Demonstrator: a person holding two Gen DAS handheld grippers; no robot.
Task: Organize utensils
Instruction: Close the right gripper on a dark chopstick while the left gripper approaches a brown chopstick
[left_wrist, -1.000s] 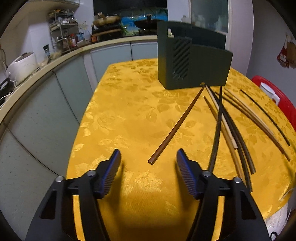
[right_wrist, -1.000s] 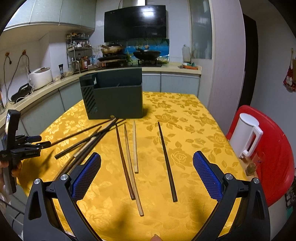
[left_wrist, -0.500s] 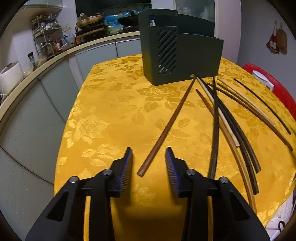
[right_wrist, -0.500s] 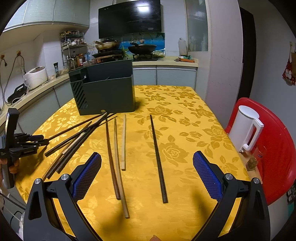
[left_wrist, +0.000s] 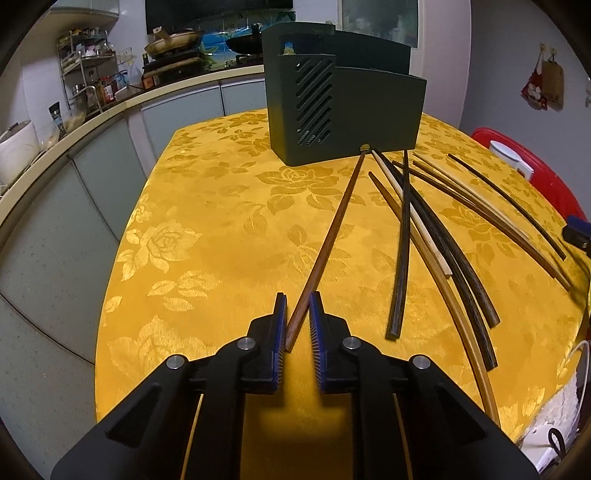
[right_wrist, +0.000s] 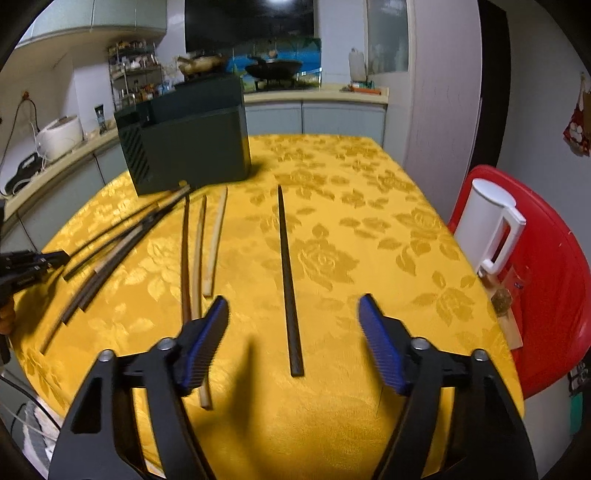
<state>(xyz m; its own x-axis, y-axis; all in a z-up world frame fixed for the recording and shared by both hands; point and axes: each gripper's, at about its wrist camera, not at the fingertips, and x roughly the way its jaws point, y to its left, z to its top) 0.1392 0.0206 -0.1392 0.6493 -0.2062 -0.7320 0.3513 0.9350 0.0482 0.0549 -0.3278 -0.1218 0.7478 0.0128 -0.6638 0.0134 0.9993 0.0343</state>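
Observation:
A dark green utensil holder (left_wrist: 343, 110) stands at the far end of the yellow tablecloth (left_wrist: 221, 240). Several chopsticks lie loose in front of it. The near end of a reddish-brown chopstick (left_wrist: 332, 229) lies between the pads of my left gripper (left_wrist: 297, 299). Its jaws are closing, and a thin gap still shows on the right side. My right gripper (right_wrist: 293, 302) hangs low over the near end of a lone black chopstick (right_wrist: 286, 266). Its jaws are closing but still stand wide of the stick. The holder (right_wrist: 192, 147) shows in the right wrist view too.
A fan of dark and pale chopsticks (left_wrist: 406, 236) lies right of the brown one. Three more (right_wrist: 201, 243) lie left of the black stick. A white kettle (right_wrist: 487, 229) sits on a red chair (right_wrist: 554, 277) past the table's right edge. A kitchen counter (left_wrist: 74, 140) curves along the left.
My left jaws have narrowed around the brown chopstick's near end and moved up to it. My right gripper has sunk toward the black chopstick, and its jaws have started to narrow.

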